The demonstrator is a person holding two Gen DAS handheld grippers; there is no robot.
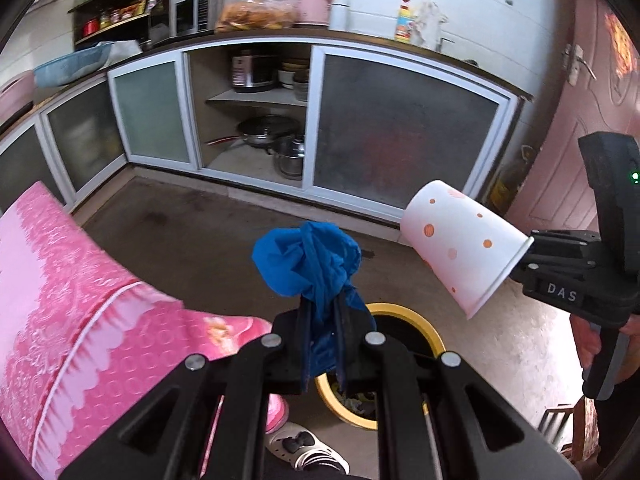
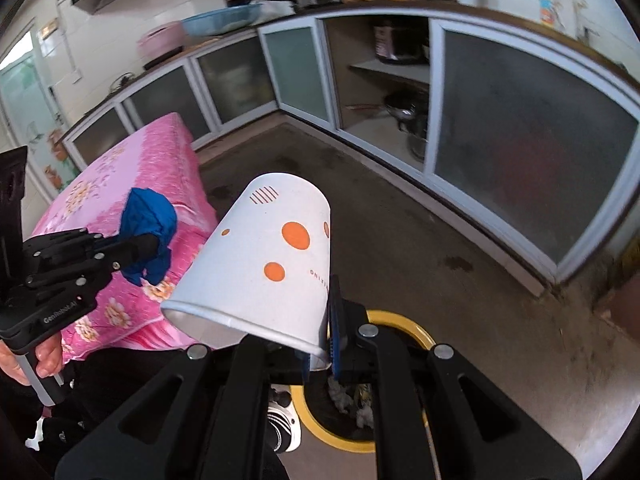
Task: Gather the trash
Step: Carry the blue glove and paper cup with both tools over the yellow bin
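While both pieces of trash are up in the air, we hold the left gripper (image 1: 320, 320) with its jaws clamped on a crumpled blue plastic bag (image 1: 310, 260), and the right gripper (image 2: 320, 344) with its jaws pinching the rim of a white paper cup (image 2: 268, 264) dotted with orange, its mouth tipped toward the camera. Beneath both tools sits the yellow-rimmed bin (image 1: 416, 320) on the concrete floor (image 1: 192, 220), with scraps already inside it, beside the pink floral cloth (image 1: 68, 288) that covers what may be a worktop or a bed; we cannot tell which. We judge the next step to be dropping both items in. The risks come from the grips: the cup is held only by a thin bite at its lip, so it could swing or slip and land on the floor outside the rim. The bag is light and bunched, and a loose tail hanging between the jaws could snag on the pads when they open. The bin mouth is largely hidden by the tools in both views, so aiming the release is partly blind
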